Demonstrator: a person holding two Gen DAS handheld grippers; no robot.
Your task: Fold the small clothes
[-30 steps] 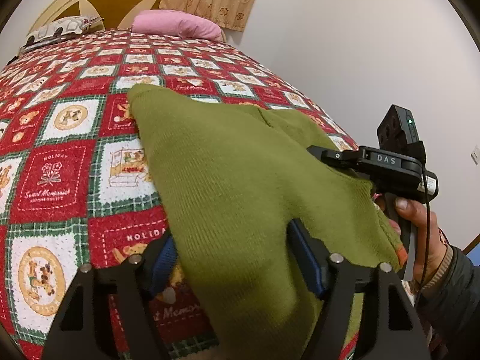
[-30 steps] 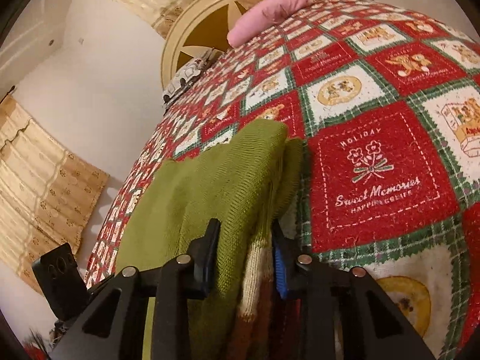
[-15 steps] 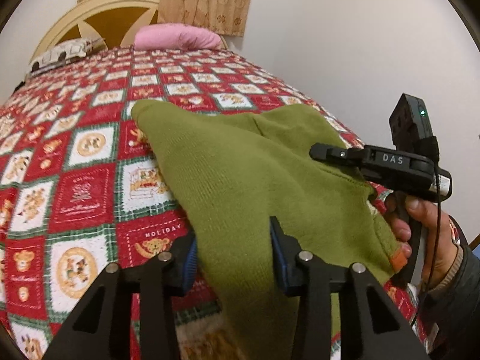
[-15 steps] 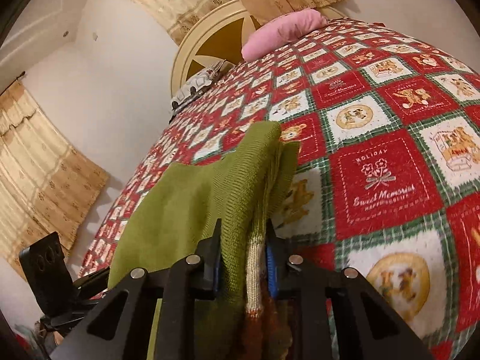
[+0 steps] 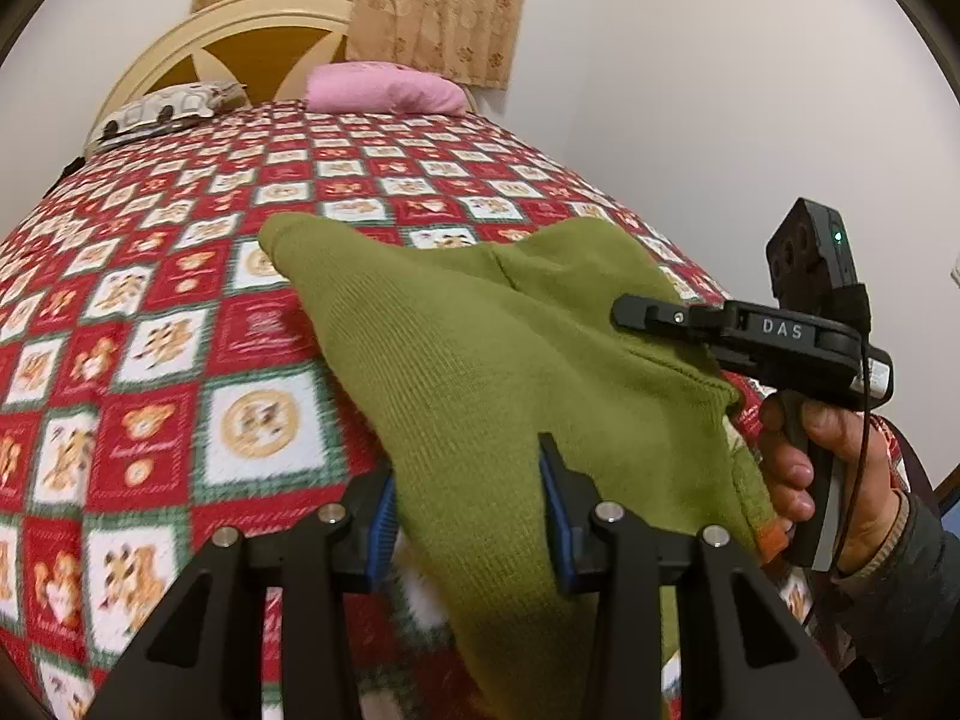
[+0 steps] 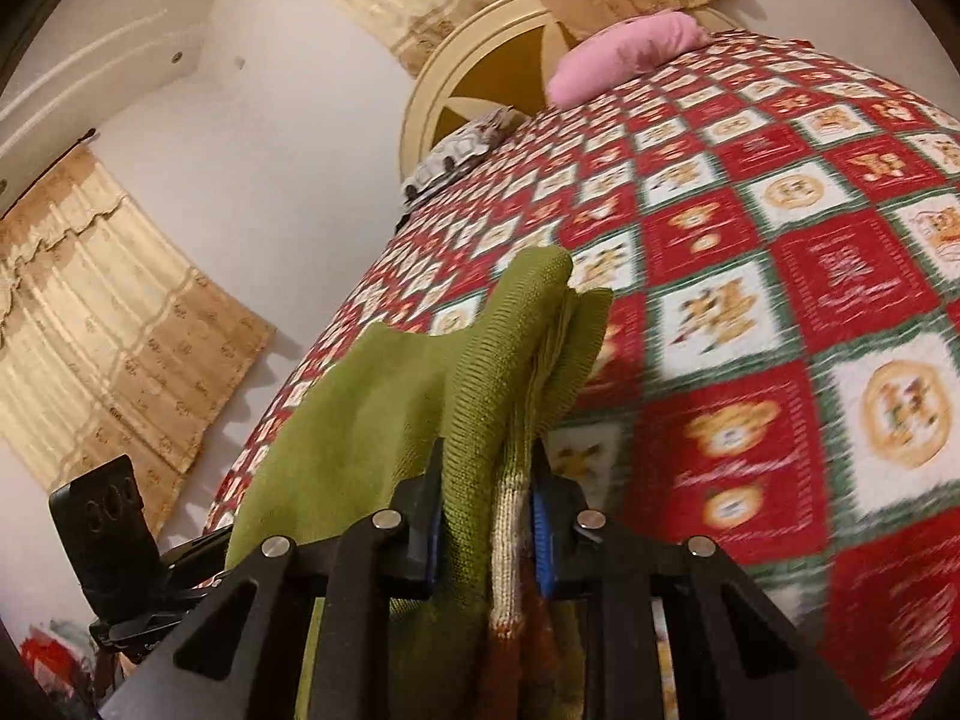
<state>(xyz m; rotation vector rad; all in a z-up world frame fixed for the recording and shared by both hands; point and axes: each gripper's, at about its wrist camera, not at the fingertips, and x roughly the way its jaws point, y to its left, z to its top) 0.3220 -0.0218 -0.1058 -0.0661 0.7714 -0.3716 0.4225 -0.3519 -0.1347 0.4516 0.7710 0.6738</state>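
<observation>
Both grippers are clamped on the near hem of the olive-green knitted sweater (image 5: 480, 372): the left gripper (image 5: 468, 516) at its left corner, the right gripper (image 6: 486, 516) at its right. The garment stretches away over the red-and-green checked bedspread (image 5: 150, 312), long axis running near to far.

The left gripper (image 5: 468, 516) points downward with its blue-padded jaws part closed, pressing on a fold of green sweater (image 5: 480, 372). The right gripper (image 6: 489, 516) stands narrower, its jaws pinching the sweater's bunched edge. In the left wrist view it lies sideways at the right, held by a hand (image 5: 822, 468) curled round its grip, a dark sleeve (image 5: 900, 588) behind.
</observation>
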